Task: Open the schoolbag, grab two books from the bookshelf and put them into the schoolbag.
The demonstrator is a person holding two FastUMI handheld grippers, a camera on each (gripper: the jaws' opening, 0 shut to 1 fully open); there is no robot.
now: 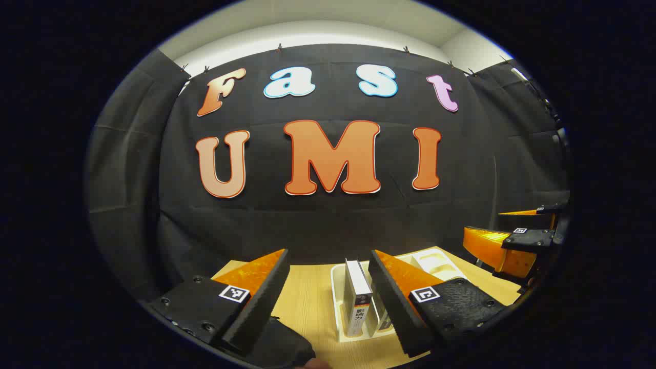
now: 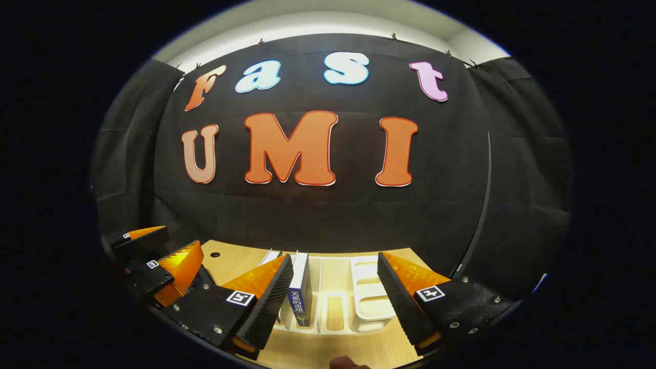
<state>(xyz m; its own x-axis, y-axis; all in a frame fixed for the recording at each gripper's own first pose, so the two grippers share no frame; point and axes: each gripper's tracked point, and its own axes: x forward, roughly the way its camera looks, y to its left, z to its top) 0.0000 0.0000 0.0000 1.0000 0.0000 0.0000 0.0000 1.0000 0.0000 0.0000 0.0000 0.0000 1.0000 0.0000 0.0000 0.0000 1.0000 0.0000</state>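
Note:
A white book rack (image 1: 335, 292) stands on the wooden table. In it a white book (image 1: 357, 300) stands upright, lying below and between the fingers of my left gripper (image 1: 329, 253), which is open and holds nothing. In the right gripper view the same rack (image 2: 369, 300) holds a book with a blue spine (image 2: 301, 289), and a second book's top edge (image 2: 270, 256) peeks out behind my finger. My right gripper (image 2: 335, 256) is open above the rack's free slots. Each gripper also appears in the other's view, the right gripper (image 1: 507, 228) and the left gripper (image 2: 164, 248).
The wooden table (image 1: 307, 307) runs up to the black cloth wall just behind the rack. A dark rounded shape (image 1: 287, 346) sits at the bottom edge under my left finger; I cannot tell what it is. A small hole (image 2: 214, 254) marks the tabletop's far left.

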